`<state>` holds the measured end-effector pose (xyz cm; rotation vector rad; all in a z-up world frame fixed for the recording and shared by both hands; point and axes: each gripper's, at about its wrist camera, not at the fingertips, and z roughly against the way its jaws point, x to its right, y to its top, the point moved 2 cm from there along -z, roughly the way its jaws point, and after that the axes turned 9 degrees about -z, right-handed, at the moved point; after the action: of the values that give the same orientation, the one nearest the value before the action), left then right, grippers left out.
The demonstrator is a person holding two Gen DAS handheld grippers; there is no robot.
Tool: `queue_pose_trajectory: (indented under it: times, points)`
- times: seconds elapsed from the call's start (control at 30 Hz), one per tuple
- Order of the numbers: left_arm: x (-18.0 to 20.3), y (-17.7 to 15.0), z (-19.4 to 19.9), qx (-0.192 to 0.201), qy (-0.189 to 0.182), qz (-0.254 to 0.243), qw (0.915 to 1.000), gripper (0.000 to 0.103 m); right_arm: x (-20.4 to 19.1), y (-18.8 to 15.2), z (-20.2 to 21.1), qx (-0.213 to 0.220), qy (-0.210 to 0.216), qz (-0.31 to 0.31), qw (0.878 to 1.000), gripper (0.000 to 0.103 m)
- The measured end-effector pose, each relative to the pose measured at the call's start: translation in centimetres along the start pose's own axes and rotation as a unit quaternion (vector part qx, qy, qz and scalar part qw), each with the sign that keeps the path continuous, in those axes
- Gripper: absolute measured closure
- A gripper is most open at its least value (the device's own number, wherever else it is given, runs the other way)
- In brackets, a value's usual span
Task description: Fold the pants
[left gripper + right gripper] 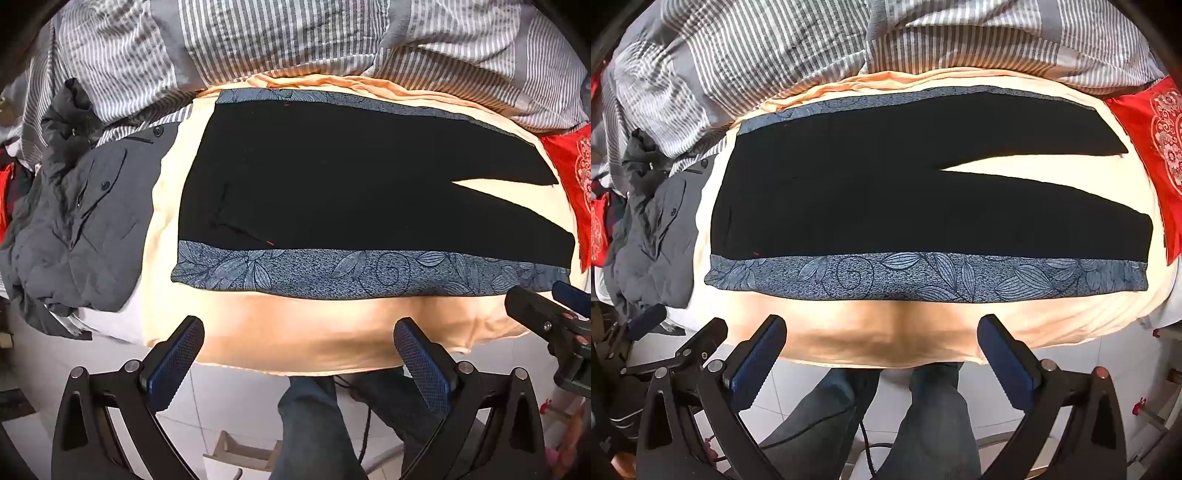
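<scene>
Left hand-held gripper (297,343) held off the near edge of the bed, fingers wide apart, nothing between them; right hand-held gripper (882,341) the same, spread and empty, level with it. Both hang over the floor, short of the cloth, likely so the whole garment can be sized up before a grasp. Beyond them, black pants (332,177) lie flat on a blue leaf-print cloth (369,273) spread over the peach sheet (295,332): waist to the left, legs running right with a narrow gap between them. Laid out smooth, they look ready for a first fold, not yet begun. Grey jacket (74,221) heaped at left, striped duvet (258,37) behind, red pillow (1148,122) at right.
</scene>
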<state>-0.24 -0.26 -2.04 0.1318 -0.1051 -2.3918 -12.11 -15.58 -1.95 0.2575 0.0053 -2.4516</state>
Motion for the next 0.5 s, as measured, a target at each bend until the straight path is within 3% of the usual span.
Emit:
queue_pose_trajectory:
  times: [0.5]
  points:
    - [-0.21,0.0,0.24,0.003,0.001,-0.001,1.0,0.0,-0.25,-0.06,0.08,0.0,-0.002,0.0,1.0,0.0]
